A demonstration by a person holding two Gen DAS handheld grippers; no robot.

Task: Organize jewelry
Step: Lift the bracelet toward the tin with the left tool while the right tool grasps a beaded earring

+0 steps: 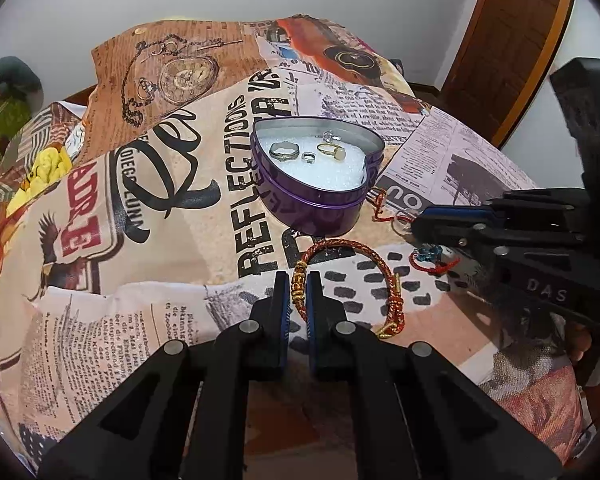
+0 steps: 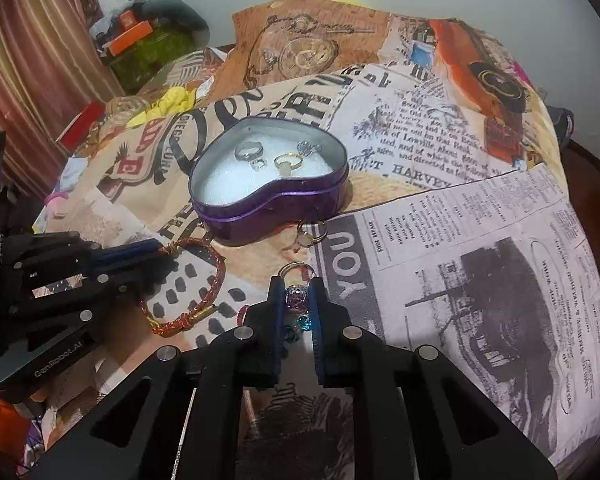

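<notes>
Both grippers are busy picking up jewelry to put in the tin. The left gripper is clenched on the red and gold bracelet, pinching it at its gold beads, while the rest of the bracelet lies on the cloth. The right gripper is clenched on a ring with a purple stone, and its silver loop sticks out past the tips. The purple heart-shaped tin sits open near the middle of the cloth, just behind both grippers. I think the step now is grabbing, and the next move is lifting. The ring is small, so the right gripper must keep a tight hold, go up over the tin's rim, and let go above the white padding. The bracelet is floppy, so it may swing when lifted and could catch on the rim. Now the count. There is one tin. Inside it I count four small pieces: a wide silver ring, a tiny ring, a gold ring, and one silver piece at the back that I cannot make out. On the cloth there is one bracelet, one ring in the right gripper, one more ring touching the tin's front side, and a blue bead on red string under the right gripper.
</notes>
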